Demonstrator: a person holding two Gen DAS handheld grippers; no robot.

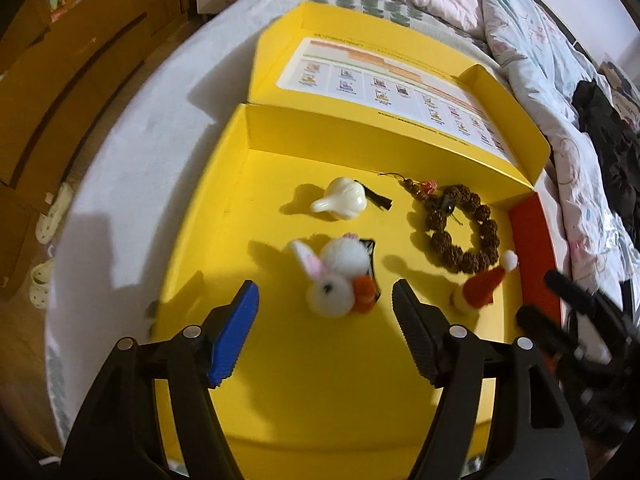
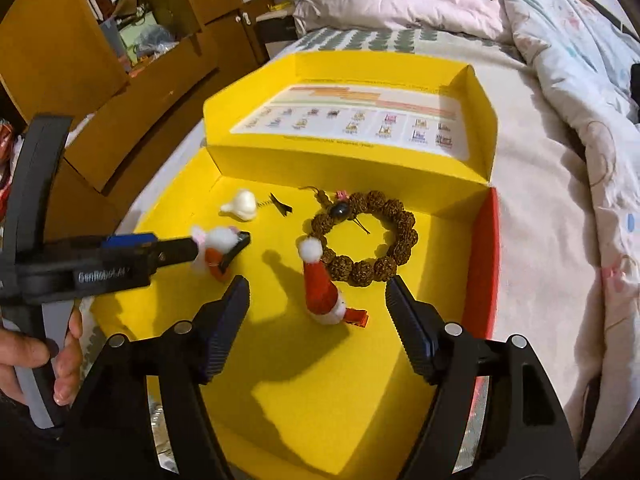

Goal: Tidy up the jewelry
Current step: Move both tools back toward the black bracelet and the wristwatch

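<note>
Two grippers, both with jaws spread wide and nothing held, hang over the yellow box (image 1: 280, 360). The left gripper (image 1: 326, 304) has the rabbit clip (image 1: 336, 280) lying between and just ahead of its fingertips, pads clear of it on either side. The right gripper (image 2: 318, 300) stands the same way over the santa-hat clip (image 2: 324, 296), pads also off it. Both clips rest on the box floor.

Going outward: beyond the hat, touching or nearly touching its pompom, lies the bead bracelet (image 2: 368, 236), toward the right wall (red edge). The hat's long axis runs from near the right gripper away toward the bracelet, pompom end far, metal clip end near. Beyond the rabbit, near the back wall, sits the white charm (image 1: 340, 200) w/ a small black clip beside it.

Judgement: all four pieces look placed already, so the next move is prob. a retreat or lid closing. If any regrasp is needed, left is nearer the rabbit and charm, right nearer the hat and bracelet.
</note>
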